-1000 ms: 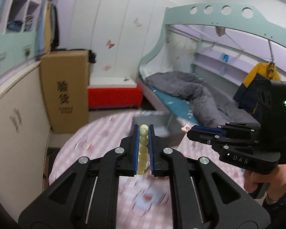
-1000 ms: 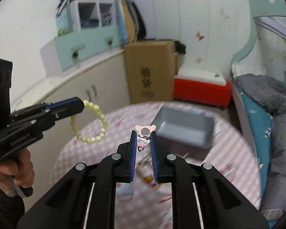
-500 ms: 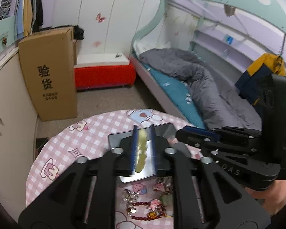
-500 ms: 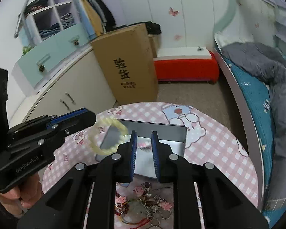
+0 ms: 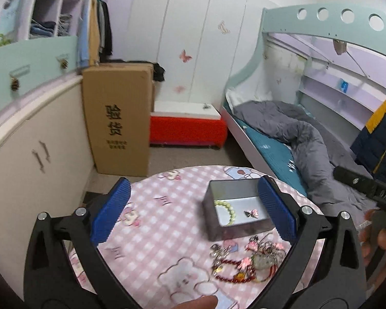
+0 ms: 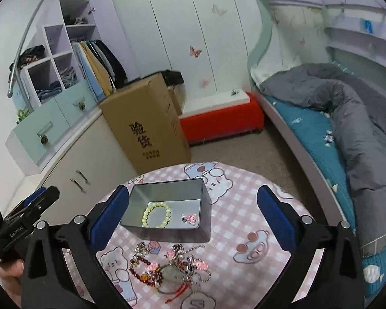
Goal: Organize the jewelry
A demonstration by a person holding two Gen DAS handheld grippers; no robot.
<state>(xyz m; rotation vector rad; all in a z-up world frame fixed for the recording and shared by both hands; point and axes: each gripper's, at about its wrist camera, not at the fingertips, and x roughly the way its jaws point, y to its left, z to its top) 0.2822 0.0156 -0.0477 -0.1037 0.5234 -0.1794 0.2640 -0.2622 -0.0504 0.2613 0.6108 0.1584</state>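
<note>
Left wrist view. A cardboard carton (image 5: 118,121) stands on the floor against the cabinets, printed with two large Chinese characters, 验货, over smaller lines too fine to read. On the pink checked tablecloth (image 5: 151,234) sits an open grey metal tin (image 5: 220,221). In it lie a pale green bead bracelet (image 5: 227,212) and, apart from it, a small pink charm (image 5: 252,213). Just in front of the tin lies a tangled heap of jewelry (image 5: 244,262), red beads and chains among it. The left gripper (image 5: 193,212) is opening, its blue pads wide apart with nothing gripped. The right gripper shows only partly at the right edge, its lettering unreadable.

Right wrist view. The carton (image 6: 146,134) shows the same characters. The tin (image 6: 167,233) holds the bracelet (image 6: 157,216) and the charm (image 6: 189,218), not touching each other. The heap (image 6: 171,265) lies directly before the tin. The right gripper (image 6: 191,213) is opening, pads far apart and clear of everything. The left gripper's body (image 6: 20,225) at the left edge bears white lettering that looks like "GenRobot.AI".
</note>
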